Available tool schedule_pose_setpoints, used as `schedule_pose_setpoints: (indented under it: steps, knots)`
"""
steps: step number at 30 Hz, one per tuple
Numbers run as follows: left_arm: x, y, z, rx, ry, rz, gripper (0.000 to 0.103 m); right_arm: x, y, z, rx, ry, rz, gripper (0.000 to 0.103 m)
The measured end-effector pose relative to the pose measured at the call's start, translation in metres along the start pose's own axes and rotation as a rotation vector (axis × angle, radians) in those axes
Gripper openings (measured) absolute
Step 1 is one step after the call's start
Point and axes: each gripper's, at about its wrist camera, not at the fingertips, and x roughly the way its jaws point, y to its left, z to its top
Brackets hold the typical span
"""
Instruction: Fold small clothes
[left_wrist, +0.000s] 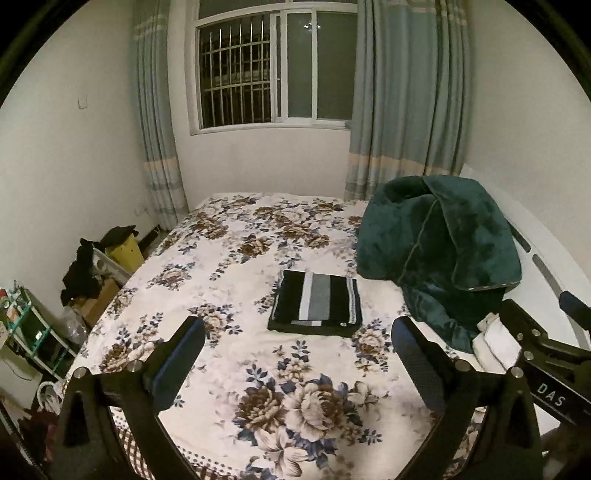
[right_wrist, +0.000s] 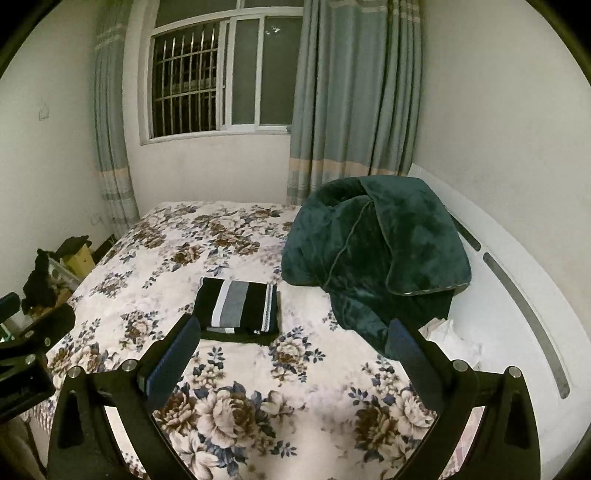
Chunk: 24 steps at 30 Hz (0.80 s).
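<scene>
A small black garment with white and grey stripes (left_wrist: 316, 308) lies folded into a neat rectangle in the middle of the floral bedspread (left_wrist: 229, 258). In the right wrist view the same folded garment (right_wrist: 238, 312) sits just beyond the left fingertip. My left gripper (left_wrist: 297, 328) hovers over the near part of the bed, open, nothing between its fingers. My right gripper (right_wrist: 295, 328) is also open and empty, held at a similar height. The right gripper's body (left_wrist: 546, 354) shows at the right edge of the left wrist view.
A dark green plush blanket (left_wrist: 436, 254) is heaped at the right side of the bed by the white headboard (right_wrist: 517, 295), with white cloth (left_wrist: 495, 343) beneath it. Boxes and dark clothes (left_wrist: 96, 269) crowd the floor at the left. A barred window (left_wrist: 273, 66) and curtains stand behind.
</scene>
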Motion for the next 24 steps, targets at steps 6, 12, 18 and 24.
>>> schedule_pose_setpoints:
  steps: [6, 12, 18, 24]
  knots:
    - [-0.002, 0.004, 0.001, -0.014, -0.012, 0.015, 0.103, -0.003, 0.0, 0.001, -0.007, -0.013, -0.012, 0.103]
    - [-0.002, 0.005, 0.001, -0.016, -0.013, 0.022, 0.103, 0.002, -0.001, 0.004, -0.006, -0.017, -0.003, 0.103]
    - [-0.003, 0.006, 0.001, -0.016, -0.011, 0.034, 0.103, 0.004, 0.0, 0.004, -0.003, -0.009, 0.003, 0.103]
    - [-0.002, 0.005, 0.002, -0.016, -0.008, 0.038, 0.103, 0.007, 0.001, 0.009, -0.008, -0.005, 0.016, 0.103]
